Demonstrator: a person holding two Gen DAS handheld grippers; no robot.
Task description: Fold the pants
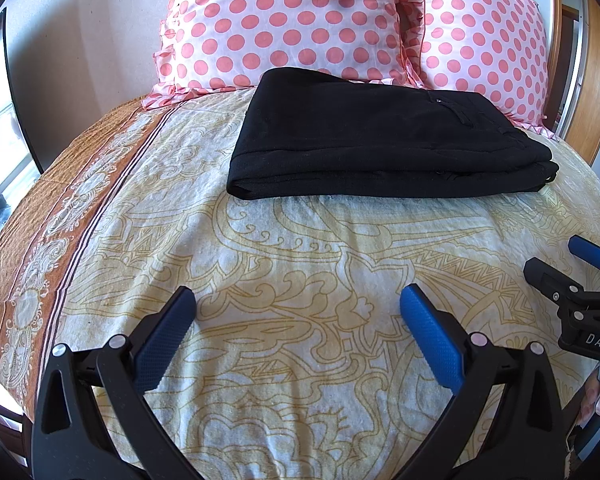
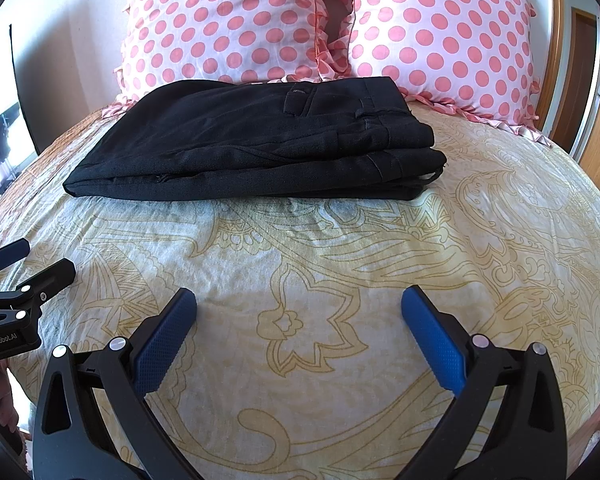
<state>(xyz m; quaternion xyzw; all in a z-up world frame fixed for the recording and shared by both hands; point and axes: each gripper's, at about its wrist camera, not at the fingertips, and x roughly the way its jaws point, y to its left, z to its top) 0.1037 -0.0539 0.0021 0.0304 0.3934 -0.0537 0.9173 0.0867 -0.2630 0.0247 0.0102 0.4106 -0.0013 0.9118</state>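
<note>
Black pants (image 1: 380, 140) lie folded in a flat stack of layers on the bed, in front of the pillows. They also show in the right wrist view (image 2: 260, 144), waistband and belt loops to the right. My left gripper (image 1: 298, 300) is open and empty, held above the bedsheet well short of the pants. My right gripper (image 2: 299, 300) is open and empty too, also short of the pants. The right gripper shows at the right edge of the left wrist view (image 1: 572, 260). The left gripper shows at the left edge of the right wrist view (image 2: 28, 260).
The bed has a cream sheet with a yellow paisley print (image 1: 300, 260) and an orange border on the left (image 1: 32, 280). Two pink polka-dot pillows (image 1: 284, 20) (image 1: 484, 40) lean against the wall behind the pants. A wooden door frame (image 2: 580, 80) stands at the right.
</note>
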